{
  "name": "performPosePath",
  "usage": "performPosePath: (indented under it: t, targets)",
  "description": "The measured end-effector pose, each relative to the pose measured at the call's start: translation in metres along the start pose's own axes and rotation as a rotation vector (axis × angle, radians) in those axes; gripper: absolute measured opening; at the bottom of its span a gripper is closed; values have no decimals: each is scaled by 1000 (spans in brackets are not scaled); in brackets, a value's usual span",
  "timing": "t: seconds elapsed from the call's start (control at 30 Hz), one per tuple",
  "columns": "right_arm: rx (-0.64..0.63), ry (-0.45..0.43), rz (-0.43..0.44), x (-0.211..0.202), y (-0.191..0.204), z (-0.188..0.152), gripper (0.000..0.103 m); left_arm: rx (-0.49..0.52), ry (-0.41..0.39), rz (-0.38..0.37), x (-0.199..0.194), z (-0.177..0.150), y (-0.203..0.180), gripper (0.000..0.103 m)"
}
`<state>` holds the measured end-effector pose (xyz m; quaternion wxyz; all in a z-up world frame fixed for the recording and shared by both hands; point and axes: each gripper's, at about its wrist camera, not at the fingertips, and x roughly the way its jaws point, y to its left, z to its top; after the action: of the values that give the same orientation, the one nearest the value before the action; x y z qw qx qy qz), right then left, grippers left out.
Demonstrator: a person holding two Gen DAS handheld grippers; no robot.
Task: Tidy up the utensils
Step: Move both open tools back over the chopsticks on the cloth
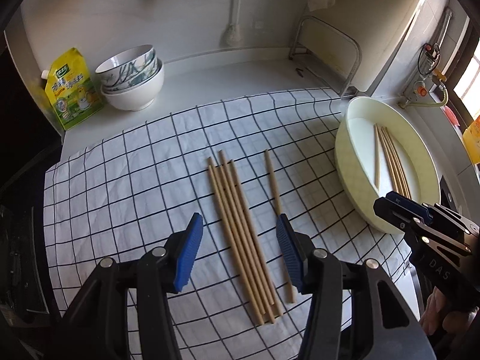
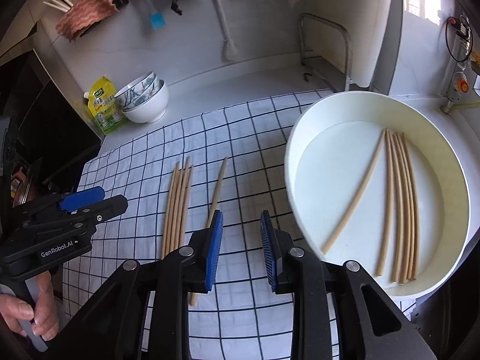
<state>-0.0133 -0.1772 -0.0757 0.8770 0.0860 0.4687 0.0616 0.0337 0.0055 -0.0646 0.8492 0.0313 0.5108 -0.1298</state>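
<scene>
A bundle of several wooden chopsticks (image 1: 240, 234) lies on the checked cloth (image 1: 135, 180), and a single chopstick (image 1: 274, 186) rests just to its right. My left gripper (image 1: 239, 220) hovers open above the near part of the bundle, its blue pads wide apart and touching nothing. To the right stands a cream round basin (image 1: 420, 138) holding several more chopsticks (image 1: 393, 162). In the right wrist view my right gripper (image 2: 241, 214) is open and empty over the cloth, between the single chopstick (image 2: 219, 183) and the basin (image 2: 300, 138). The bundle (image 2: 178, 204) lies left of it.
Stacked bowls (image 1: 132, 81) and a yellow pouch (image 1: 72, 90) stand at the back left of the counter. A metal rack (image 1: 327, 48) sits at the back right. A blue brush (image 2: 157, 19) hangs on the wall. A dark appliance borders the left edge.
</scene>
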Motion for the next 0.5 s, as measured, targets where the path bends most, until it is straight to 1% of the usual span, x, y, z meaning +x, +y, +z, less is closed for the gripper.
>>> performPosePath:
  t: [0.3, 0.5]
  targets:
    - [-51, 41, 27, 18, 43, -16, 29, -79, 40, 34, 10, -26, 55, 55]
    - [-61, 76, 41, 40, 59, -28, 31, -116, 72, 34, 26, -39, 77, 56]
